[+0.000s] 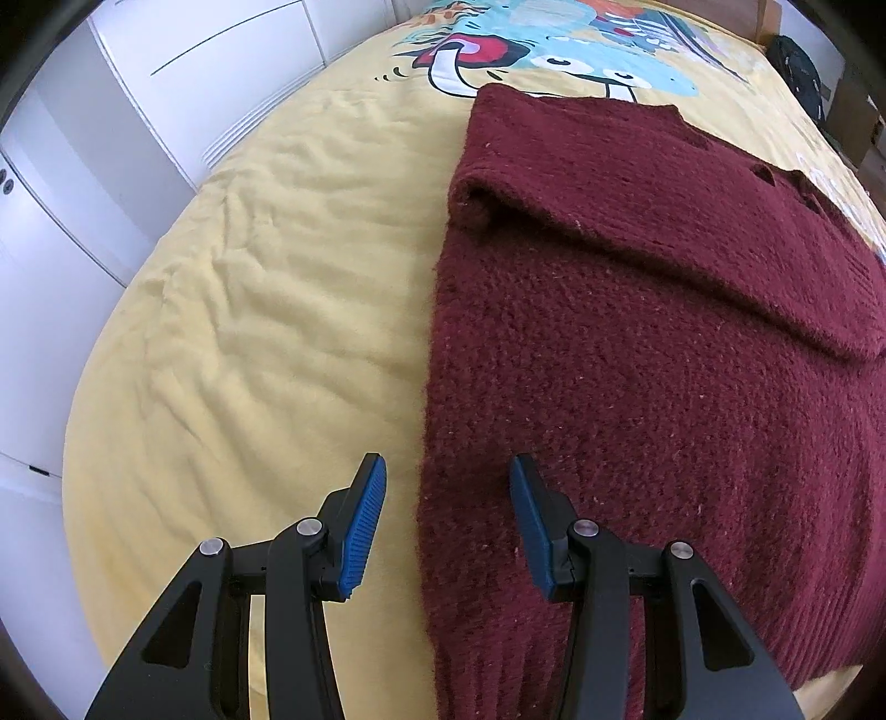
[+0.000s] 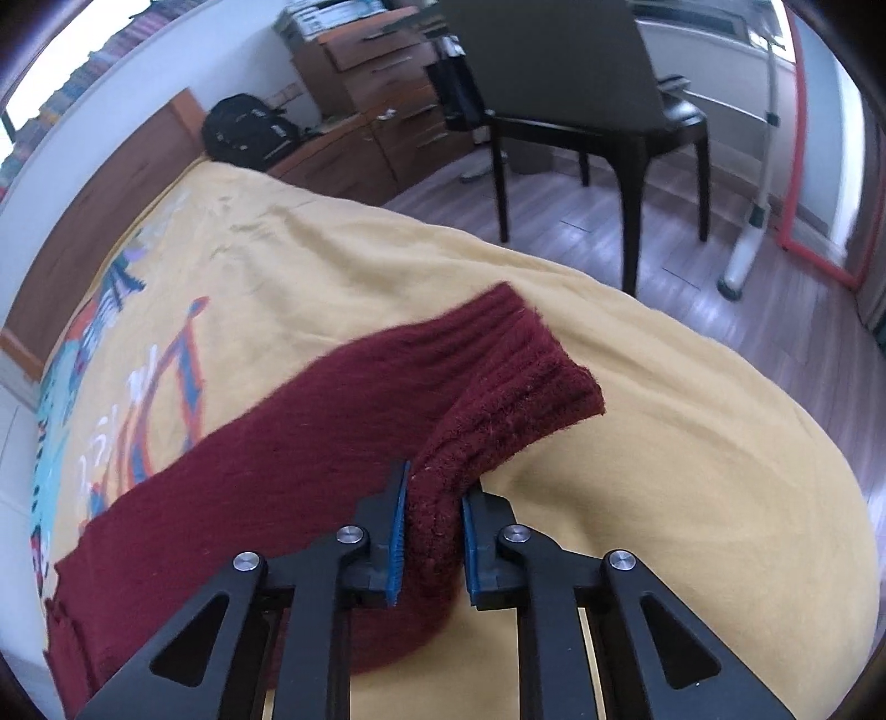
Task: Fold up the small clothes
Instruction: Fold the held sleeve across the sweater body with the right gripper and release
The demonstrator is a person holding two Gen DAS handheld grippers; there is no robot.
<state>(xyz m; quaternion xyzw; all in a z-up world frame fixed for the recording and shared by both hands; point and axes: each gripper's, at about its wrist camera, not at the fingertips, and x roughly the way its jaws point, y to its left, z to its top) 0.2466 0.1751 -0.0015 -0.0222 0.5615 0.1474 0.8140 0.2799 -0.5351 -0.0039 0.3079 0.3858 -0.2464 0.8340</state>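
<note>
A: Left tongs (image 1: 447,471) first?
B: Parted, nothing between the blue pads (image 1: 362,526). Hovering over the sweater's (image 1: 637,387) left edge, one finger over the bare yellow blanket (image 1: 249,332), the other over the knit. Not touching either, as far as can be told.

A: Right tongs (image 2: 436,487)?
B: Clamped on the sleeve (image 2: 443,421), a thick fold of dark red knit squeezed between the pads. Ribbed cuff (image 2: 531,360) sticking out beyond the fingertips, raised off the blanket (image 2: 692,471) and curling over toward the right.

A: And the sweater itself?
B: Spread flat on the bed, toward the near edge. Ribbed hem closest to the left camera, hanging close to that edge. Body running away from there up the bed. Other sleeve (image 1: 637,221) already folded across the chest, lying diagonally from the left shoulder toward the right side. Neckline at the far end, small holes or buttonholes there, too small to be sure.

A: Beyond the sweater?
B: Cartoon print (image 1: 554,50) on the blanket, just past the collar, toward the head of the bed. White cupboard doors (image 1: 111,138) along the bed's left side.

A: Past the bed's right side?
B: Wooden floor (image 2: 775,310), then a dark chair (image 2: 581,99). Further back, a black backpack (image 2: 243,133) by the bed's far corner and a brown chest of drawers (image 2: 376,72) against the wall.
</note>
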